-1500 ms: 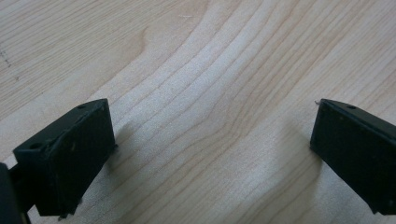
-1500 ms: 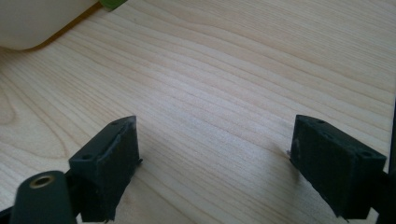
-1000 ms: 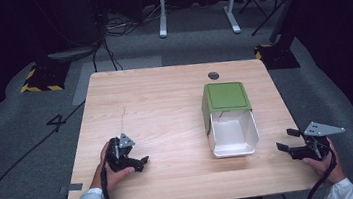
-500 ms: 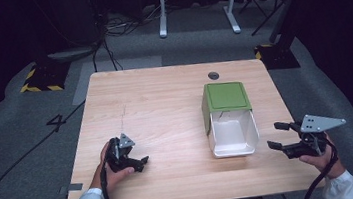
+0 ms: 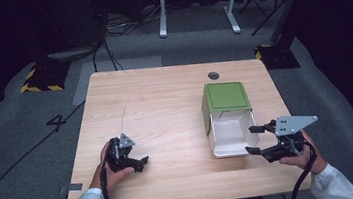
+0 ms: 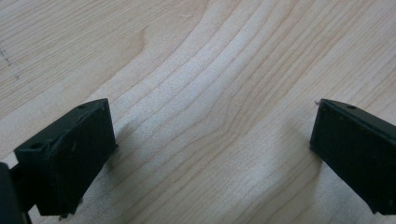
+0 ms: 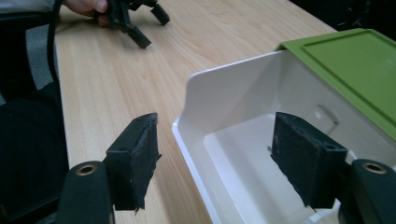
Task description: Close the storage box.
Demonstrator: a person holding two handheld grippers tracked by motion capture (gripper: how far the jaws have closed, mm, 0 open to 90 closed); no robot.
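The white box point(image 5: 229, 135) with its green lid point(image 5: 225, 97) lies on its side on the surface point(image 5: 165, 106); the right tongs point(image 5: 253, 140) are spread wide around its open edge. The box looks empty; the left tongs point(image 5: 140, 154) are spread too, low over bare wood, well apart from it.

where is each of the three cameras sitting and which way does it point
High view: above the person's side, looking forward and down on the table; both forearms, left gripper and right gripper show.
Left gripper view: rides the left gripper, facing bare wood between open jaws.
Right gripper view: rides the right gripper, facing the white box with green lid; shared with high view: box, left gripper.
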